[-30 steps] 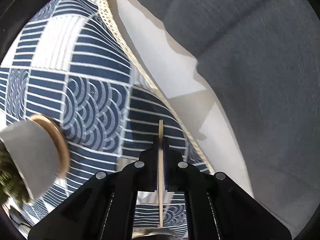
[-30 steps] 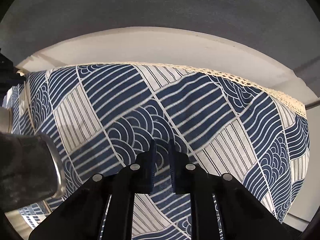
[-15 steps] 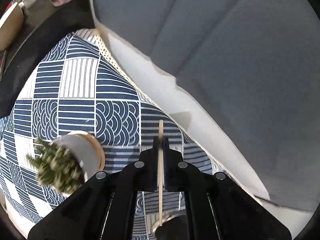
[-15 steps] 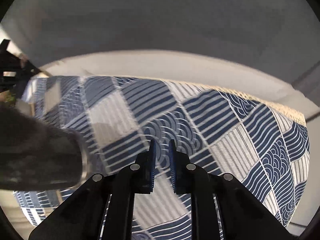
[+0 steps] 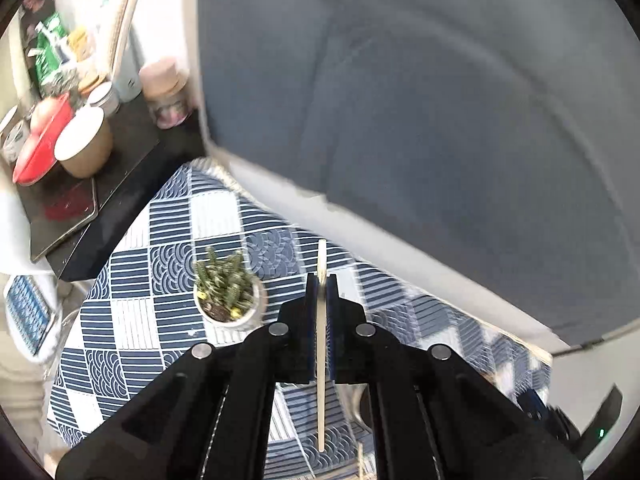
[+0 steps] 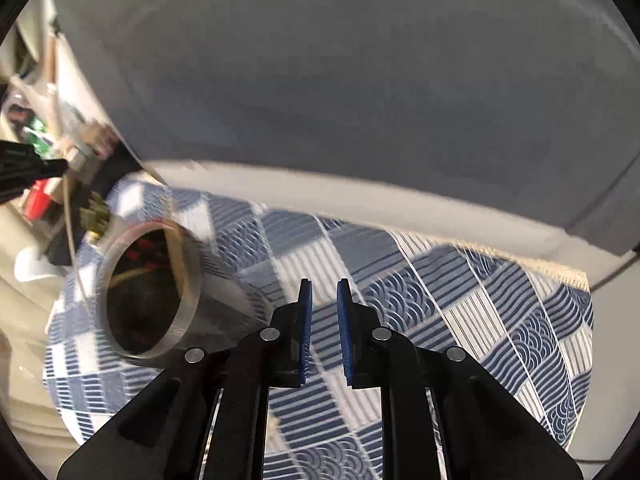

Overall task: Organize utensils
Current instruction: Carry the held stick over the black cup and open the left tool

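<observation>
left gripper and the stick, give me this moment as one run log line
left gripper: shut on wooden stick | right gripper: jaws slightly apart, nothing between | metal holder: on patterned tablecloth, stick not yet in it

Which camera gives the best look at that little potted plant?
The left wrist view: the potted plant sits whole on the patterned cloth. The right wrist view shows only blurred green leaves behind the metal cup.

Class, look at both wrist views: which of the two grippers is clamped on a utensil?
The left gripper: its blue pads pinch a thin wooden stick. The right gripper shows only tablecloth between its parted pads.
</observation>
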A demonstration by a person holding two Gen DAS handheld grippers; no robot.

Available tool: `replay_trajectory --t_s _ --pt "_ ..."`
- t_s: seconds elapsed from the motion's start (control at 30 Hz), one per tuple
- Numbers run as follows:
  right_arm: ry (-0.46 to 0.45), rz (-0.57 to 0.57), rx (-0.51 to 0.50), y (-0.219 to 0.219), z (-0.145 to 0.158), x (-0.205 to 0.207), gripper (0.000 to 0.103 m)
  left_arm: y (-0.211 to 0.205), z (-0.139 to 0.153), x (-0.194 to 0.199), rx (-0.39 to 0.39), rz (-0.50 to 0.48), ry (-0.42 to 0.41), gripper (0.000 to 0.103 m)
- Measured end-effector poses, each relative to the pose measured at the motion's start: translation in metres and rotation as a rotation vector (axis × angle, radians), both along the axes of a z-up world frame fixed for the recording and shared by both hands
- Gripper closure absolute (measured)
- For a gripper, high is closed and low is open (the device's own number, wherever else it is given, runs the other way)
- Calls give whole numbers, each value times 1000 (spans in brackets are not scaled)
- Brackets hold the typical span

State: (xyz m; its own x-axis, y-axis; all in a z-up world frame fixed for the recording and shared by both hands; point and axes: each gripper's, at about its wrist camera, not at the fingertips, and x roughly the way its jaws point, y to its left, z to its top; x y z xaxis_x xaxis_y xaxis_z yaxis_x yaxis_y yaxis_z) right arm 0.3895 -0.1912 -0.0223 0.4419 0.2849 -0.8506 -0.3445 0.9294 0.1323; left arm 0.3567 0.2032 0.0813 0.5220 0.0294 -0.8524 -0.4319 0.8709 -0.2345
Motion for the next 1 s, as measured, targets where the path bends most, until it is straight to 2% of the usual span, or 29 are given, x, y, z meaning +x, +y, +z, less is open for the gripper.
replay_trajectory --t_s 0.03,0.1,0.17,0.27,0.4,0.5,0.53,0.6,0.63,0.73,0.9,1.0 --pt "-16 12 19 2 10 -3 90 -31 -16 -9 -10 -13 -23 99" --pt "-55 37 60 7 29 -11 91 -57 6 -23 -52 -67 -101 99" --pt "-84 48 90 9 42 -16 90 -84 7 -39 -37 -97 -149 99" --pt "-106 55 143 9 55 -23 90 -102 24 -49 -61 -160 -231 99" --pt "-131 83 187 11 65 -28 90 -132 62 -57 -75 -231 -328 99" --pt "-163 117 242 16 70 -30 90 -147 69 -55 -68 -273 -401 99" --pt "-168 135 266 18 69 -30 90 -149 68 -53 -74 -280 -423 99" --pt "-179 154 301 21 68 -31 90 -157 64 -47 -21 -284 -459 99" --pt "-178 160 313 22 67 -31 90 -160 60 -43 -19 -295 -470 99" --pt "-170 181 311 28 56 -31 90 -168 36 -37 -11 -325 -521 99" --pt "-152 221 240 37 35 -32 90 -178 -8 -29 -24 -374 -494 99" --pt "-136 215 227 37 27 -31 89 -180 -19 -29 -21 -384 -483 98"
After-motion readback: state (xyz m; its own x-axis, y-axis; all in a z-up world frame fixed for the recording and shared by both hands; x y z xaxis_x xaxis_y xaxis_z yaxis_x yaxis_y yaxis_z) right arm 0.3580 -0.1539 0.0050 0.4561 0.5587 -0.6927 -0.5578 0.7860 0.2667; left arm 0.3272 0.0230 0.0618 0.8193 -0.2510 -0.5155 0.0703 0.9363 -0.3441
